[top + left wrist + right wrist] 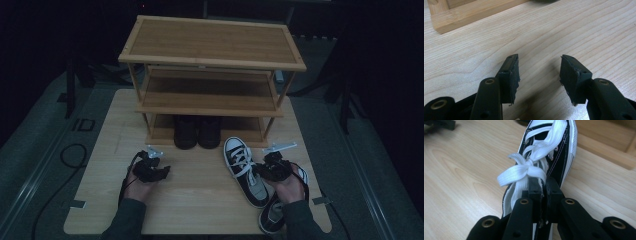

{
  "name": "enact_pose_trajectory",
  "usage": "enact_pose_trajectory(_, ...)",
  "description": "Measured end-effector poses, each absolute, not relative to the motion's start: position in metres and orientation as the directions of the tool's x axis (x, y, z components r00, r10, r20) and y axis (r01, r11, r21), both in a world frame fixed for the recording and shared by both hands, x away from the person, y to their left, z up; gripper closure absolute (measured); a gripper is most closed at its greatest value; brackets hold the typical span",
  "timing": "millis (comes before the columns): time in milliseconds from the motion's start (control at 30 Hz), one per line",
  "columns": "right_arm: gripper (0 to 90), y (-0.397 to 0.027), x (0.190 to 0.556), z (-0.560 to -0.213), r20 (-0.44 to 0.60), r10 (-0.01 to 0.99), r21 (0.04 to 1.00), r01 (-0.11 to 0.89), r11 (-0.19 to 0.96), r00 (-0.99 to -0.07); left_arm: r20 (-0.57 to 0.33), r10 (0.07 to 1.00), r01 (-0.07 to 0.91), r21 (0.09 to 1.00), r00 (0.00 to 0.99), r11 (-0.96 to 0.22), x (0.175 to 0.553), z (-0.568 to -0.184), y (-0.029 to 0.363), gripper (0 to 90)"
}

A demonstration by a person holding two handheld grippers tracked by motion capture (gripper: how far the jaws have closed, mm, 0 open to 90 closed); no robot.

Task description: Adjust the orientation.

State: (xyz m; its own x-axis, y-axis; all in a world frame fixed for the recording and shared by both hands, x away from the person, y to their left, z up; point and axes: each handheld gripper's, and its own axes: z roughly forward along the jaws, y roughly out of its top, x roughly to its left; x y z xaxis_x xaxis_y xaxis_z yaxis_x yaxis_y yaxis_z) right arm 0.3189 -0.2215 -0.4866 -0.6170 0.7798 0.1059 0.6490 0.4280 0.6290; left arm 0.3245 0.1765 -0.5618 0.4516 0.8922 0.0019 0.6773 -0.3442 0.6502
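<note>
A black-and-white sneaker (240, 160) with white laces lies on the wooden table (200, 205), toe toward the shoe rack (210, 60). My right gripper (266, 171) is shut on the sneaker's upper edge near the laces; in the right gripper view its jaws (545, 182) pinch together just behind the lace bow on the sneaker (554, 142). To the left, my left gripper (149, 167) stands open over bare table, and the left gripper view shows nothing between its jaws (539, 65).
A second matching sneaker (272, 215) lies at the table's front right edge, under the right forearm. A pair of black shoes (197, 131) stands on the bottom shelf of the three-tier bamboo rack. The rack's base (474, 12) is just ahead of the left gripper.
</note>
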Motion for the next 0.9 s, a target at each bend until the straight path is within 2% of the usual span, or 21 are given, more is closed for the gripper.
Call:
enact_pose_trajectory(200,83.8,-0.216,0.324,-0.491,0.062,0.793,0.594,0.661,0.458,-0.606,0.002,0.892,0.677,0.651,0.452,-0.344,0.324,-0.562,0.177,50.0)
enact_pose_trajectory(333,74.2,-0.22,0.327,-0.49,0.063,0.798,0.585,0.67,0.456,-0.599,0.002,0.892,0.676,0.652,0.452,-0.344,0.324,-0.562,0.177,49.9)
enact_pose_trajectory(400,68.5,-0.223,0.325,-0.486,0.08,0.793,0.602,0.663,0.444,-0.604,0.002,0.892,0.676,0.653,0.451,-0.343,0.324,-0.562,0.176,49.8)
enact_pose_trajectory(733,59.6,-0.232,0.321,-0.467,0.079,0.784,0.636,0.636,0.436,-0.616,0.002,0.892,0.675,0.654,0.451,-0.342,0.324,-0.562,0.176,49.4)
enact_pose_trajectory(767,55.9,-0.236,0.319,-0.465,0.08,0.788,0.648,0.632,0.424,-0.611,0.002,0.892,0.674,0.654,0.452,-0.343,0.324,-0.562,0.176,49.4)
enact_pose_trajectory(900,53.4,-0.248,0.316,-0.461,0.083,0.812,0.669,0.636,0.384,-0.577,0.002,0.892,0.674,0.654,0.453,-0.343,0.324,-0.562,0.176,49.1)
